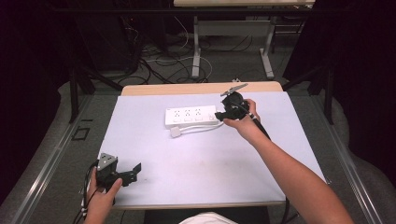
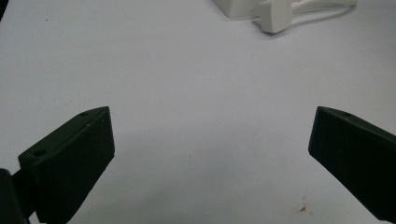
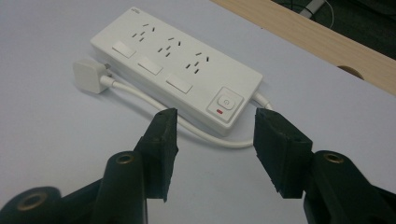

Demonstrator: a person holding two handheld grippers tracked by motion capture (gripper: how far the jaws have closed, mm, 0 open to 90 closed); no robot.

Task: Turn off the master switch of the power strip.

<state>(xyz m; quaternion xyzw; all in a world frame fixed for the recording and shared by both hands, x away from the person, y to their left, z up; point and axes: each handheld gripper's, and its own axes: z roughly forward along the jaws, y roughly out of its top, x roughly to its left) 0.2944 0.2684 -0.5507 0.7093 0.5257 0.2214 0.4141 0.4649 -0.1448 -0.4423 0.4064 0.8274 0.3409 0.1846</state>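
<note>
A white power strip (image 1: 191,116) (image 3: 177,74) lies at the far middle of the white mat, its switch end toward the right. Its white cable (image 3: 187,128) loops along the near side to a white plug (image 1: 175,132) (image 3: 88,75) (image 2: 274,15). My right gripper (image 1: 223,114) (image 3: 214,140) hovers just off the strip's switch end, open, jaws either side of the switch (image 3: 225,103) with nothing between them. My left gripper (image 1: 133,173) (image 2: 210,149) rests low at the mat's near left corner, wide open over bare mat.
The white mat (image 1: 201,158) covers a wooden table whose far edge (image 1: 187,87) (image 3: 317,42) shows beyond it. Cables and table legs (image 1: 196,51) stand on the floor behind. A small dark stain (image 2: 303,205) marks the mat near the left gripper.
</note>
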